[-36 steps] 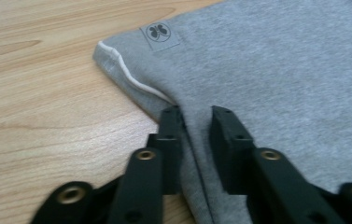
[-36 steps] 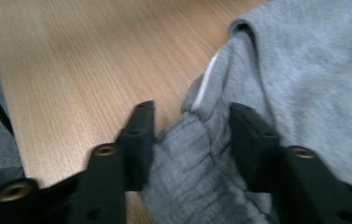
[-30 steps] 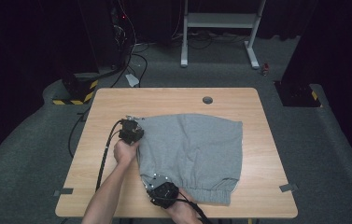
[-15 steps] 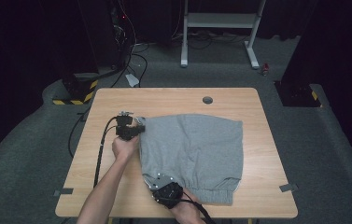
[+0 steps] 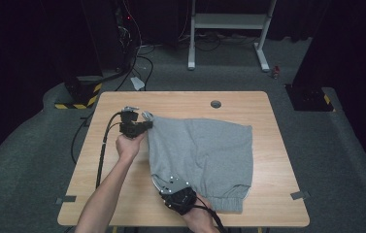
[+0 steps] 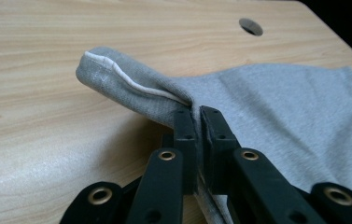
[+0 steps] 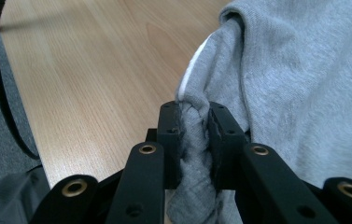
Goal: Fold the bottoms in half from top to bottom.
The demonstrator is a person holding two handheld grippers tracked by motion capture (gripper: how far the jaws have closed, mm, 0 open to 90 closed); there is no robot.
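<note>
In the left gripper view the left gripper has its jaws pressed tight on a thin fold of the grey shorts, a white seam line running along the lifted, rolled corner. In the right gripper view the right gripper has narrow jaws clamped on a thicker bunch of the same fabric, a white strip showing inside the fold. The high view adds the whole layout: shorts spread across the middle of the wooden counter, elastic waistband at the near edge, a round cable hole near the far edge. No writing is readable anywhere.
</note>
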